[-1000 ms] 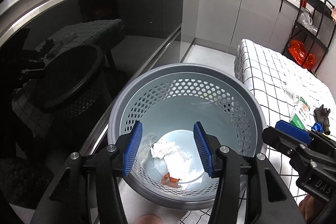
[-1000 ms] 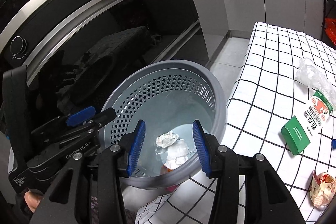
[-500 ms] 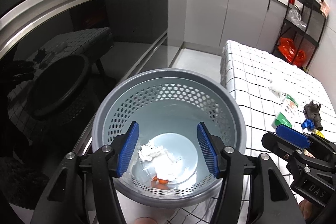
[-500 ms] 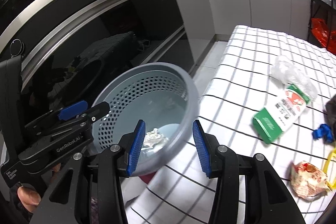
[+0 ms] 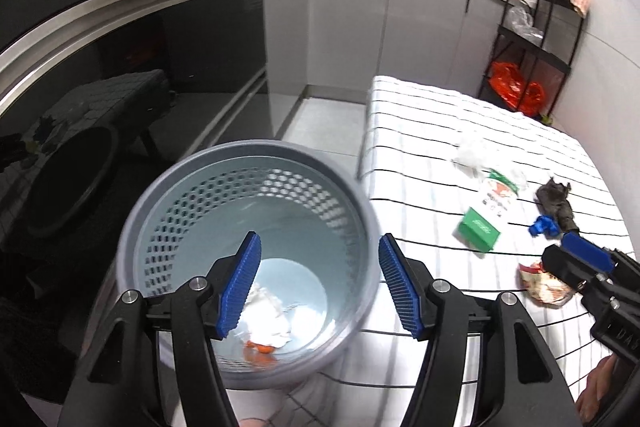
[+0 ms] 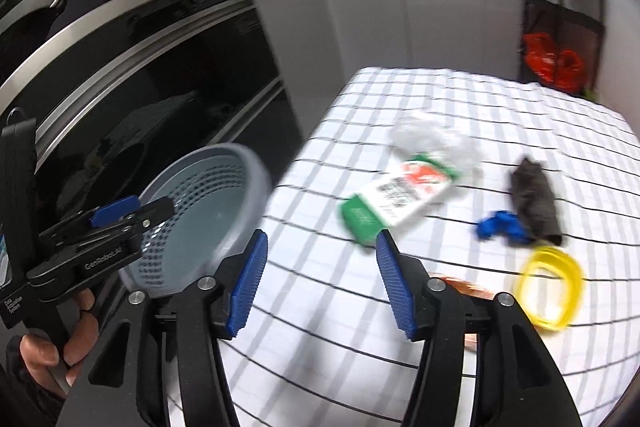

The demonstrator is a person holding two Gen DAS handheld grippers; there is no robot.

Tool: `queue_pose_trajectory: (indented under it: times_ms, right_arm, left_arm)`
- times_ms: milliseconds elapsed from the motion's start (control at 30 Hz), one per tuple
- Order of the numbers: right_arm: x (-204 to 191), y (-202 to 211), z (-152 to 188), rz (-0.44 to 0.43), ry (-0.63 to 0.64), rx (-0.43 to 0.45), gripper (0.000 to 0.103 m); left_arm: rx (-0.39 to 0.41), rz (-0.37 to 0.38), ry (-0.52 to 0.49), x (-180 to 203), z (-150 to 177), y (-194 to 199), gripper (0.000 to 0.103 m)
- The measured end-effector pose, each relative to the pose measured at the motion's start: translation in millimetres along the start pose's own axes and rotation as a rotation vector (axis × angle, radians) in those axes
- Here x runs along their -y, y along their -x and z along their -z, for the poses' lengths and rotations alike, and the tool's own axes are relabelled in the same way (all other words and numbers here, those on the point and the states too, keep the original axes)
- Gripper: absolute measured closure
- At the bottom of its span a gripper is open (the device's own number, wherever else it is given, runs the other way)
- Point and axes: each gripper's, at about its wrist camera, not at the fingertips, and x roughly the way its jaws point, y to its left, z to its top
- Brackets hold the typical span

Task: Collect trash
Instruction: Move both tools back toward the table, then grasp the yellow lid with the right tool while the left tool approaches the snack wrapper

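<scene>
Grey bin (image 5: 248, 251) at checked tabletop (image 6: 400, 307) edge, left hand-held gripper (image 5: 318, 283) above it, jaws opening, empty – right hand-held gripper (image 6: 320, 279) angled down over bare cloth, opening, empty, carton (image 6: 396, 195) beyond

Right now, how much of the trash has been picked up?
Some: crumpled white paper and orange scraps lie in the grey bin. Both grippers, left and right, are opening, empty. Left on the table: carton, clear plastic, yellow ring, wrapper.
</scene>
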Motion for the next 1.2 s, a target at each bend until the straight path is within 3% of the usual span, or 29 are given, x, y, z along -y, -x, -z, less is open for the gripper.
queue_pose_trajectory:
  times_ms: [333, 567, 800, 1200]
  right_arm:
    - [91.2, 46.1, 21.8, 0.187, -0.171, 0.038, 0.046]
    - [124.8, 44.4, 34.2, 0.292, -0.218, -0.006, 0.035]
    - [138.1, 31.9, 41.4, 0.311, -0.255, -0.056, 0.027]
    - [148.9, -0.5, 35.6, 0.325, -0.304, -0.122, 0.025]
  left_arm:
    - [0.007, 0.097, -0.081, 64.0, 7.0, 1.7, 0.034]
    - [-0.001, 0.136, -0.135, 105.5, 15.1, -4.1, 0.032]
    - [-0.013, 0.145, -0.176, 133.4, 22.4, -13.9, 0.029]
    - [-0.044, 0.137, -0.172, 135.3, 22.9, -31.4, 0.029]
